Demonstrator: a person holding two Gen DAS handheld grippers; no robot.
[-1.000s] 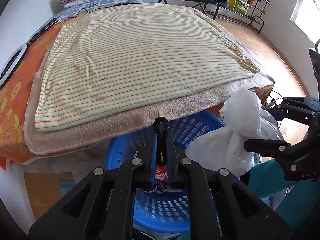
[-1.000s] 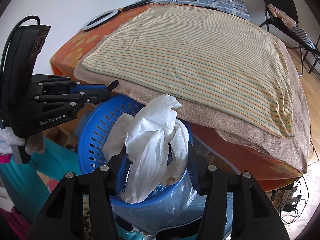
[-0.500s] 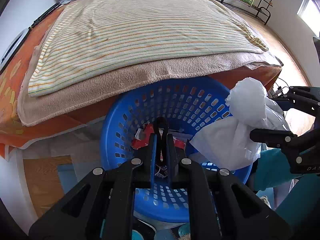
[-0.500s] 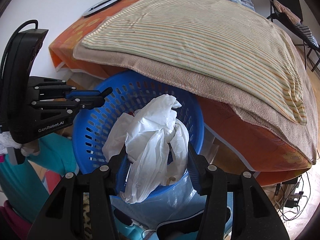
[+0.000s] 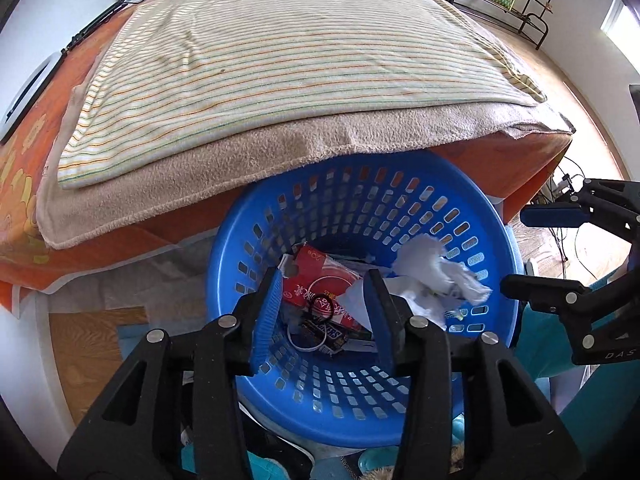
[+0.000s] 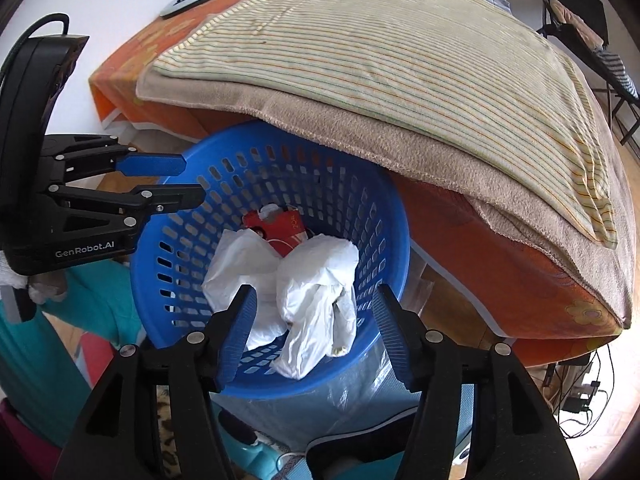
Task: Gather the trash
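1. The blue basket is seen just below the near edge of the bed, partly under the overhanging beige blanket; the collected trash lies inside it
2. The left gripper is held over the basket with its jaws opening and its fingers spread; nothing is pinched, and a small black hair tie is seen between them, resting on or falling onto the red carton
3. The right gripper is likewise opening, fingers spread; the white plastic bag sits between them, but no pad is seen pressing on it
4. The bag is judged very light, soft and slippery; it is best taken by a bunched fold, not a single layer
5. The carton is judged light and crushable, best pinched across a flat edge
6. The crumpled white paper at the right of the basket is judged light and easily torn
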